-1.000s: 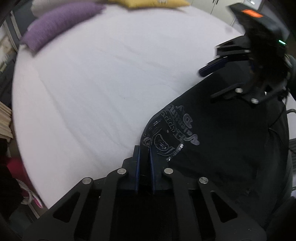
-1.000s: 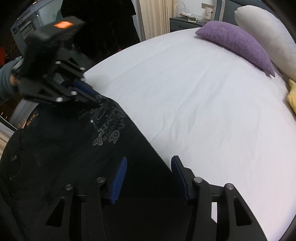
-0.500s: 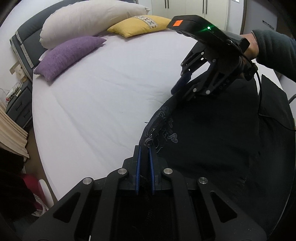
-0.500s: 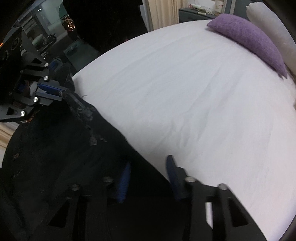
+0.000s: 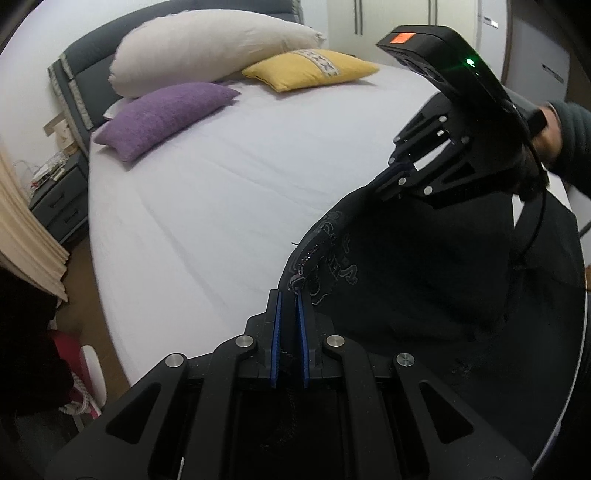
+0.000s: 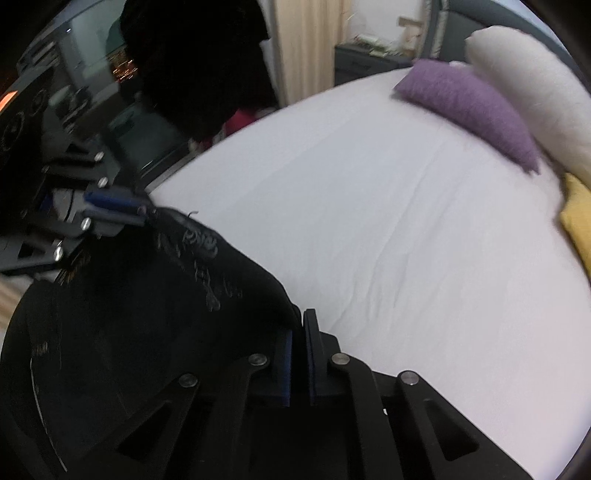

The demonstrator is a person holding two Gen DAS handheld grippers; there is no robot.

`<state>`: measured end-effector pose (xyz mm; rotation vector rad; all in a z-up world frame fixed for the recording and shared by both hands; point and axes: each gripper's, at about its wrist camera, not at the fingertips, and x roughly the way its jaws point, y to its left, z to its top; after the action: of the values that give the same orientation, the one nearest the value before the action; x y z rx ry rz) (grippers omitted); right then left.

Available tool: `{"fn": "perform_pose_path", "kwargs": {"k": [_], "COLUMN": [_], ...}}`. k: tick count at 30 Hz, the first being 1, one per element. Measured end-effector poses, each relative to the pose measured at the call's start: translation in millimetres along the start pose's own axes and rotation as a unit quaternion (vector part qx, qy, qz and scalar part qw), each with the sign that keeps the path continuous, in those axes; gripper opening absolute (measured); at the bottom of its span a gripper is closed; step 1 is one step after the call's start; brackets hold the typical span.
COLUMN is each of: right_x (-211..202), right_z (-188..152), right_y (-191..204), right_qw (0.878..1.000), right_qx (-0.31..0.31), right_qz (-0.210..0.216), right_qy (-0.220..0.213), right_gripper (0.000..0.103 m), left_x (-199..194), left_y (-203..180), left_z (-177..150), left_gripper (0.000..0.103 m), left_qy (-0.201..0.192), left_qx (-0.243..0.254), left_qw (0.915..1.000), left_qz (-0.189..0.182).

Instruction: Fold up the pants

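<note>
The black pants [image 5: 424, 266] with a pale printed design hang stretched between my two grippers above the white bed [image 5: 229, 192]. My left gripper [image 5: 289, 295] is shut on one corner of the top edge of the pants. My right gripper [image 6: 298, 332] is shut on the other corner of that edge. Each gripper shows in the other's view: the right gripper [image 5: 384, 181] at upper right, the left gripper [image 6: 144, 214] at left. The pants [image 6: 140, 314] droop below the held edge, and their lower part is hidden.
A purple pillow [image 5: 162, 114], a white pillow [image 5: 207, 48] and a yellow pillow [image 5: 310, 68] lie at the head of the bed. A grey nightstand [image 5: 59, 199] and a beige curtain [image 5: 26, 251] stand beside the bed. Wardrobe doors [image 5: 424, 22] are behind.
My right gripper has closed on the pants edge; it was open one second ago. Both grippers have lifted, raising the pants edge off the bed.
</note>
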<state>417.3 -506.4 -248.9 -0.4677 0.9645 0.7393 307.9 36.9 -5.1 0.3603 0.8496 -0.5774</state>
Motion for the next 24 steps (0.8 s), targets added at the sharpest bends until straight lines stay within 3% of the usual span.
{"fn": "perform_pose_path", "kwargs": {"k": [3, 10, 18, 24], "right_x": [-2.9, -29.9, -54.5, -57.2], "right_z": [4.1, -21.9, -109.9, -157.3], "right_y": [6.0, 38.3, 131.3, 176.6], "right_qw": [1.000, 0.998, 0.997, 0.997], "right_qx": [0.019, 0.039, -0.040, -0.039], "right_qz": [-0.006, -0.017, -0.060, -0.068], "right_qy": [-0.017, -0.037, -0.019, -0.018], "right_gripper": [0.007, 0.007, 0.006, 0.006], "left_x": [-16.5, -56.2, -85.6, -96.7], "left_y": [-1.7, -38.2, -116.1, -163.8], "left_z": [-1.0, -31.3, -106.2, -164.6], "left_gripper": [0.007, 0.007, 0.007, 0.007], "left_qy": [-0.008, -0.020, 0.001, 0.030], "left_qx": [-0.005, 0.001, 0.053, 0.062], "left_qw": [1.0000, 0.9997, 0.9984, 0.9972], "left_qz": [0.001, -0.016, -0.023, -0.030]}}
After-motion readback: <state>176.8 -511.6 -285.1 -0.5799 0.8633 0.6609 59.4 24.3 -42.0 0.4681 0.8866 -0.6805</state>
